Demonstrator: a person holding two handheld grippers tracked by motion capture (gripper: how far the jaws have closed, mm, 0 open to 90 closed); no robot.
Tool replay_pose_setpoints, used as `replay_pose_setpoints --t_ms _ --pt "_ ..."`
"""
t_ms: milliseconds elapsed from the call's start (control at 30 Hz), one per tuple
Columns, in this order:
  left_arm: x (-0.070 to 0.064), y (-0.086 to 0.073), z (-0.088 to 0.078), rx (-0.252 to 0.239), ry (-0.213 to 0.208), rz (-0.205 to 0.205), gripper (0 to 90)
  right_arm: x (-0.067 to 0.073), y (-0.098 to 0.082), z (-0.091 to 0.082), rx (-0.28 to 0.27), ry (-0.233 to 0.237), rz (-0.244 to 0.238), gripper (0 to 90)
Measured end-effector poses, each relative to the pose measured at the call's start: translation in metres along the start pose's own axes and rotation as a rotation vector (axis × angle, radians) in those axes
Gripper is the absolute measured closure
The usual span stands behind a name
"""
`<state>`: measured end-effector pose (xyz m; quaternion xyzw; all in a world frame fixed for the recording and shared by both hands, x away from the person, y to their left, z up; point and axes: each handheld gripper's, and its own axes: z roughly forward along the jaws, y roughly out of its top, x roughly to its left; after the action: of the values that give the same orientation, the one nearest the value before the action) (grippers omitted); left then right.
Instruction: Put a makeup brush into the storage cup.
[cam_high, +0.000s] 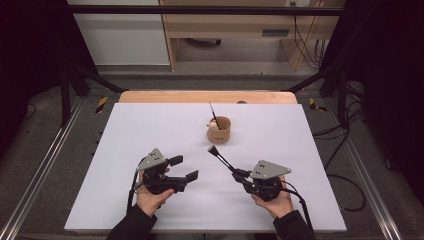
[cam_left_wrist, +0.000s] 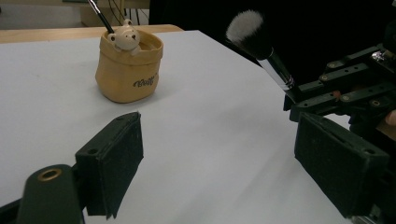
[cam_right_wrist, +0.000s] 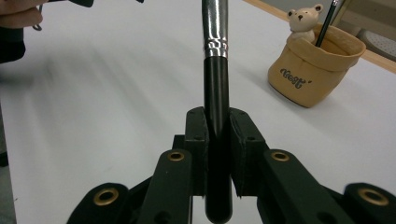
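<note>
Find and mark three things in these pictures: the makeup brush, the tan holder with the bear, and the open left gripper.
Makeup brush (cam_right_wrist: 216, 93): right gripper view, on its black handle.
Tan holder (cam_left_wrist: 126, 74): left gripper view, on its front wall.
Left gripper (cam_high: 183, 168): high view, midway between its fingertips.

The desk is viewed from overhead; the bear pot is caught close-up, low, from both tool cameras.

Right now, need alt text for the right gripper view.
The right tool clamps the black handle of a makeup brush, pointing away over a white table. A tan bear-topped holder stands at upper right.
</note>
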<state>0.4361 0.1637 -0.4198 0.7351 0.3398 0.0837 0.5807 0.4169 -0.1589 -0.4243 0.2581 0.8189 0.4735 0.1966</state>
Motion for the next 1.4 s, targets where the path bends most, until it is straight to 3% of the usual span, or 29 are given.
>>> replay_pose_setpoints --t_ms 533,1400 --pt "-0.009 0.006 0.009 -0.048 -0.044 -0.05 16.7 0.004 0.001 0.003 -0.034 -0.004 0.031 79.4" --pt "-0.021 0.013 0.019 -0.079 -0.091 -0.071 23.0 0.014 0.011 0.009 -0.085 0.026 0.037 79.4"
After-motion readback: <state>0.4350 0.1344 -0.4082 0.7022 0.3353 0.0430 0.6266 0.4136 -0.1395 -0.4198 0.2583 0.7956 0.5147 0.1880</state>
